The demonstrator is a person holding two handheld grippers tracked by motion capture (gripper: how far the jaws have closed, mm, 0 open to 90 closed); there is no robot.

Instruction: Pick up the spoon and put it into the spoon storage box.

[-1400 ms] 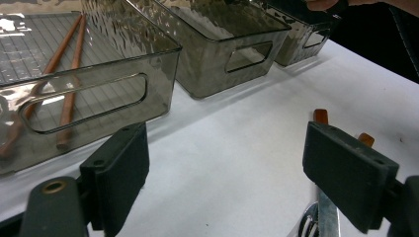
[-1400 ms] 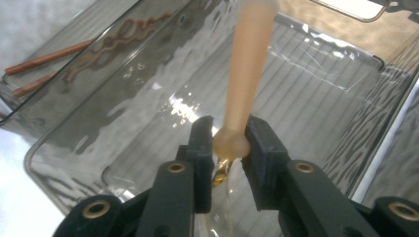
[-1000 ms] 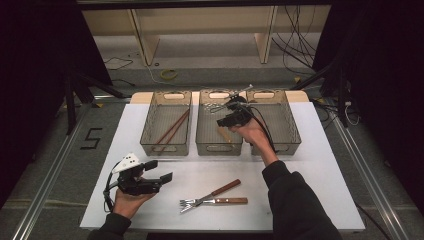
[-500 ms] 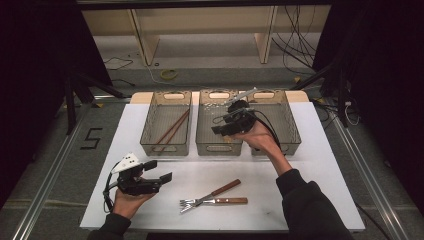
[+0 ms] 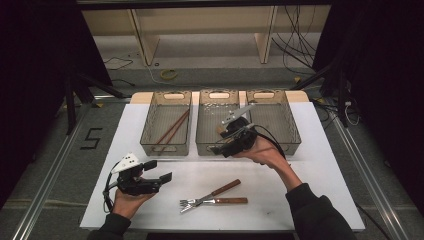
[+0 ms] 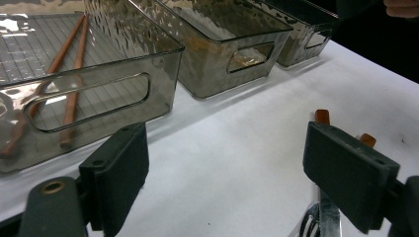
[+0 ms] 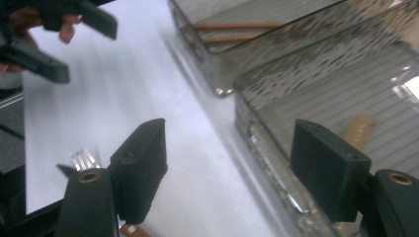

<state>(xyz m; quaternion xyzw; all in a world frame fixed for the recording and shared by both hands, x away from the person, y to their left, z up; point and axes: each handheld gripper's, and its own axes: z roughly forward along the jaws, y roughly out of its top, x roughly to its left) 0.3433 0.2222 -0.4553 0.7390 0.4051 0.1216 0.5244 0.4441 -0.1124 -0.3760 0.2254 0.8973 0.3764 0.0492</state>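
L bin [image 5: 166, 131] holds chopsticks [image 5: 172, 127]; mid bin [image 5: 216, 125] one wooden-handled piece; right tool [image 5: 229, 144] just opened, empty; left tool [image 5: 159, 172] wide.

The left tongs [image 5: 159, 170] sit low in the left hand [image 5: 127, 200], near the bottom left of the high view, pointing level toward the right with their jaws spread wide and nothing between them. The left forearm comes in from the bottom edge. The right tongs [image 5: 219, 142] are held higher in the right hand [image 5: 265, 152], tilted down to the left; their jaws have just been opening and stand apart, empty. The right forearm, in a dark sleeve, angles up from the lower right.
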